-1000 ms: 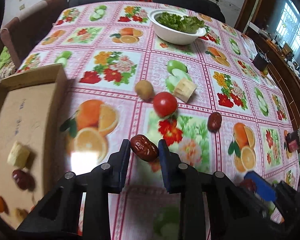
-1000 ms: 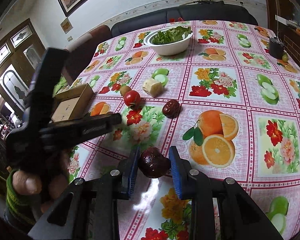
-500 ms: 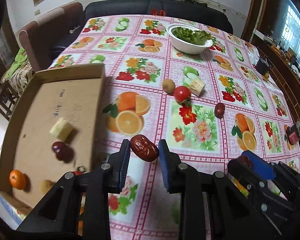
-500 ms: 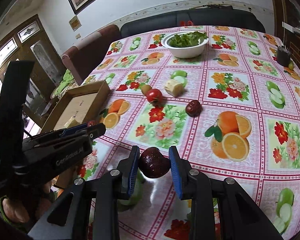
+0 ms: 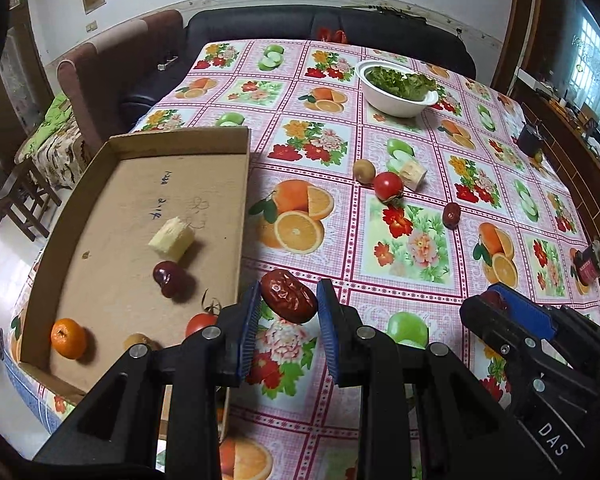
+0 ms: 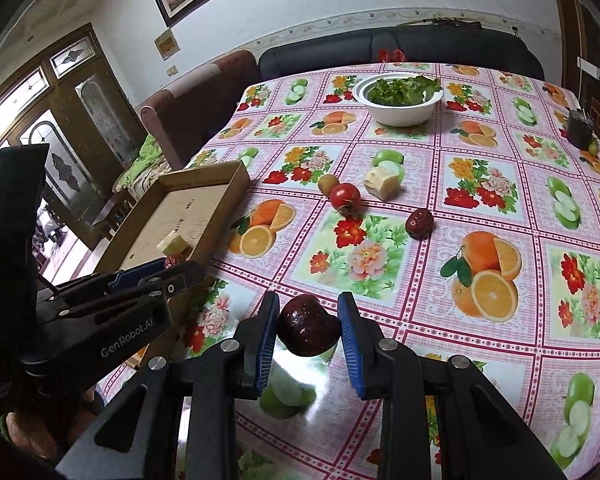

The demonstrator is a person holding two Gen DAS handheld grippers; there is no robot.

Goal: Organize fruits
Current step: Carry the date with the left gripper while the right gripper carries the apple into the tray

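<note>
"genrobot.ai" on left gripper (image 6: 180,276)

Table (image 5: 420,264) carries cardboard tray (image 5: 244,184), salad bowl (image 5: 396,104), scattered fruits.

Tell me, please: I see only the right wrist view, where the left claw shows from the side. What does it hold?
Observer: The left claw is shut on a wrinkled red date, over the tablecloth just beside the near edge of the cardboard box.
Operator: What lies in the box? I can make out only a pale cube.
Observer: Besides the cube, there are a dark date, a mandarin, a tomato partly behind the claw, and a brownish kiwi-like fruit.
</note>
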